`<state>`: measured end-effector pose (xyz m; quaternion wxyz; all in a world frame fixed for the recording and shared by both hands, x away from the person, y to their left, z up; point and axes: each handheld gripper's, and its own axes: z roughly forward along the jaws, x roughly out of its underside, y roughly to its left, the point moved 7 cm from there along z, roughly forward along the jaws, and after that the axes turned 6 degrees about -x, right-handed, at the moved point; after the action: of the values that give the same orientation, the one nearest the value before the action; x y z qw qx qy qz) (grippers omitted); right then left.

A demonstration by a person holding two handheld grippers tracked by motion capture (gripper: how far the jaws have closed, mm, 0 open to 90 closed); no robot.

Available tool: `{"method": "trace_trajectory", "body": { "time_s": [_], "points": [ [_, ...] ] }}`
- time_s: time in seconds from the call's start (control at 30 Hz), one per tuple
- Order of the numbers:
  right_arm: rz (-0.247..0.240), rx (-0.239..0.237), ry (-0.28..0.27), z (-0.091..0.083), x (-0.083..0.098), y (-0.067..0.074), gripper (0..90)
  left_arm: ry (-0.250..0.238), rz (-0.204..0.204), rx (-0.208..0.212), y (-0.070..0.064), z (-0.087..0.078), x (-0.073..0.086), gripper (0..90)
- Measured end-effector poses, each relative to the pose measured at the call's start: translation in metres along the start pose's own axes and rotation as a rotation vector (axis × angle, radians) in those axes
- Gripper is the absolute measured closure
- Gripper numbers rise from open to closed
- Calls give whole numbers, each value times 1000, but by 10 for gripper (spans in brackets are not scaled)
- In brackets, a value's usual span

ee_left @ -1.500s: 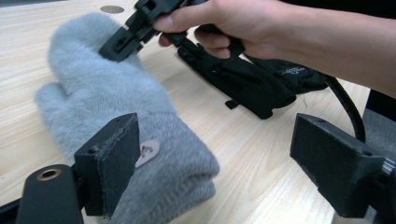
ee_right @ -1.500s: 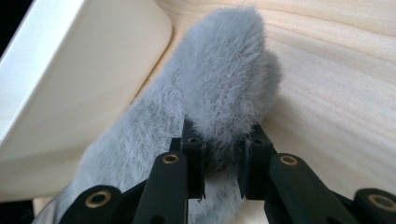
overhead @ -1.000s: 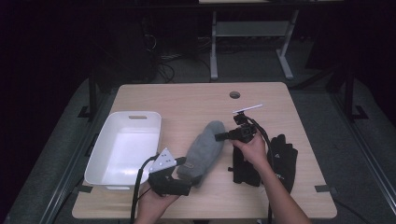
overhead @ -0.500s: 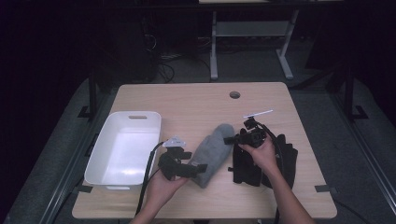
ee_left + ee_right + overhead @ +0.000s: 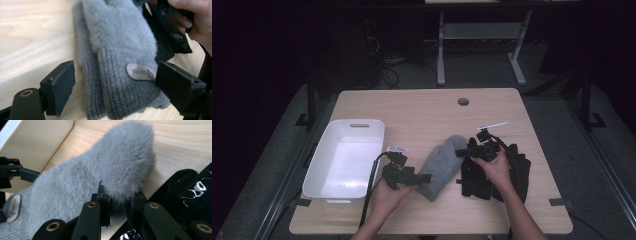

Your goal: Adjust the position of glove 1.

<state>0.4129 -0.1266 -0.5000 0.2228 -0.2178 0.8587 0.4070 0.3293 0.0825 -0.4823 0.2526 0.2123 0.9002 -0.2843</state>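
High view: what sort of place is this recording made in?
Probably a lab or workshop: a light wooden table with a cable hole, tangled cables on the dark floor, and a white metal stand behind.

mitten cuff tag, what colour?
Pale pinkish-white tag on the grey mitten; left gripper view shows it best.

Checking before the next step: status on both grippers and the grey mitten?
Right gripper shut on grey mitten at its furry tip. Left gripper open, jaws straddling the knit cuff. Black gloves lie beside; white bin to the left.
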Motion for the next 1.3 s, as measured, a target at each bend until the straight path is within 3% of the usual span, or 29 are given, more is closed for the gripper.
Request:
{"method": "trace_trajectory", "body": {
  "time_s": [0.1,0.23,0.47,0.63,0.77,1.3],
  "points": [
    [-10,14,4,0,0,1,755,42,-2,4,0,4,5,162],
    [-12,18,2,1,3,0,754,64,-55,42,2,10,9,161],
    [-10,18,-2,1,4,-2,752,123,-105,141,-4,18,16,193],
    [-11,18,-8,1,3,-1,752,108,-108,159,-3,14,15,316],
    [-4,7,-16,0,2,0,752,91,-85,156,-4,12,15,365],
    [10,-20,-60,-7,-8,11,752,68,-81,180,-7,8,16,418]
  ]
}}
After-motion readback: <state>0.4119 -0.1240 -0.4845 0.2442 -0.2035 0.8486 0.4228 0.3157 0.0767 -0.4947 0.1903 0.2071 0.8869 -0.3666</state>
